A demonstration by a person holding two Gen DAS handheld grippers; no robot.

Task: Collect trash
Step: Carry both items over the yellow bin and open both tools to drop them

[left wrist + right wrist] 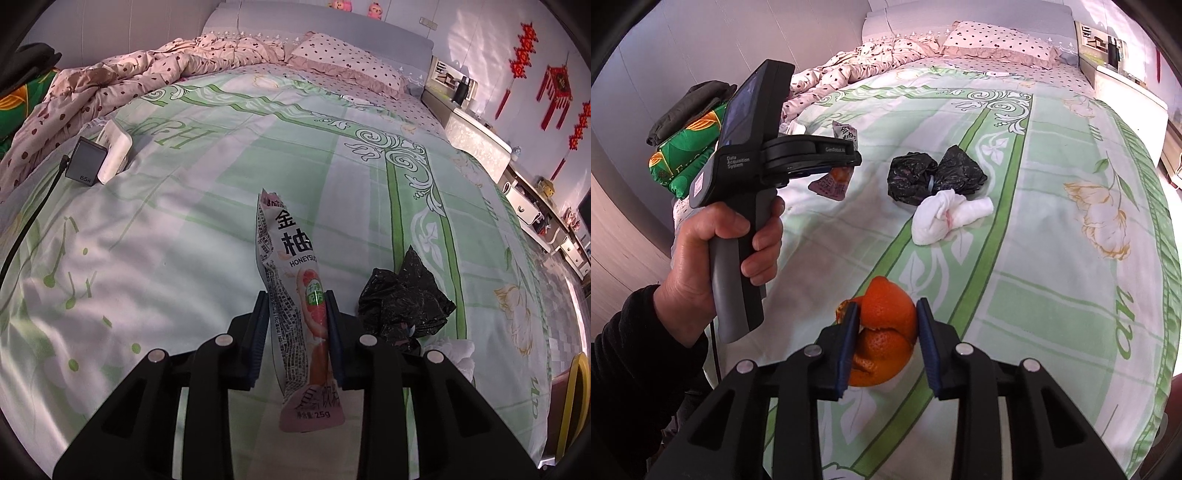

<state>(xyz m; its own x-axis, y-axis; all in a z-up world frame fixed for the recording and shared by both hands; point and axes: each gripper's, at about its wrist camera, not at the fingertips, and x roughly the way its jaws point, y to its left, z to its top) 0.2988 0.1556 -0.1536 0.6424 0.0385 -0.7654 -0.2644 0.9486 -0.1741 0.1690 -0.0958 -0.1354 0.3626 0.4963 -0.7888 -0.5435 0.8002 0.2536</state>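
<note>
My left gripper [296, 295] is shut on a long pink-and-white drink-powder wrapper [291, 273], lifted off the green-patterned bedsheet [184, 229]. In the right wrist view that same left gripper [846, 158] shows side-on, held by a person's hand [701, 254], with the wrapper [831, 182] hanging from it. My right gripper [886, 308] is shut on a piece of orange peel [886, 325] just above the sheet. A crumpled black plastic bag [934, 175] and a wadded white tissue [942, 214] lie on the bed ahead. The black bag [402, 299] sits right of the left gripper.
A black charger on a white power strip [103, 155] lies at the bed's left, with a cable running off. A spotted quilt [129, 81] and pillow [347, 62] fill the head end. Folded bedding [687, 147] is stacked at left; a nightstand and cabinets [480, 140] line the right.
</note>
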